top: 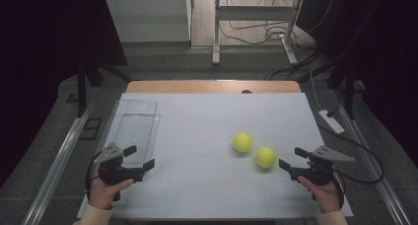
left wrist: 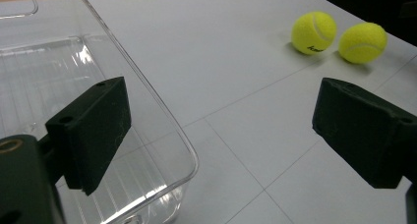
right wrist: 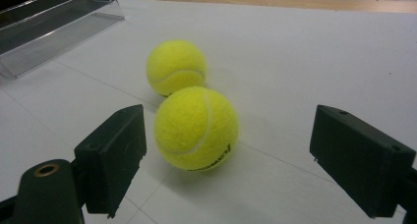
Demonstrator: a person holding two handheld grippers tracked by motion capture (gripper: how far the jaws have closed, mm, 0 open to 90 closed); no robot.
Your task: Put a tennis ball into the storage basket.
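Note:
Two yellow tennis balls lie close together right of the table's middle: one (top: 242,142) (left wrist: 313,33) (right wrist: 176,67) farther back, the other (top: 265,157) (left wrist: 363,42) (right wrist: 196,128) nearer the right hand. My right gripper (top: 290,159) (right wrist: 226,160) stands open just right of the nearer ball, which sits in front of its jaws, untouched. My left gripper (top: 139,156) (left wrist: 221,130) stands open at the near corner of a clear plastic bin (top: 135,125) (left wrist: 147,91) (right wrist: 54,32), nothing between its jaws.
A white sheet (top: 207,131) covers the table, whose wooden far edge (top: 213,86) shows behind it. Beyond stand a metal frame's legs (top: 216,32) and cables on the floor. A white power strip (top: 331,121) lies off the right edge.

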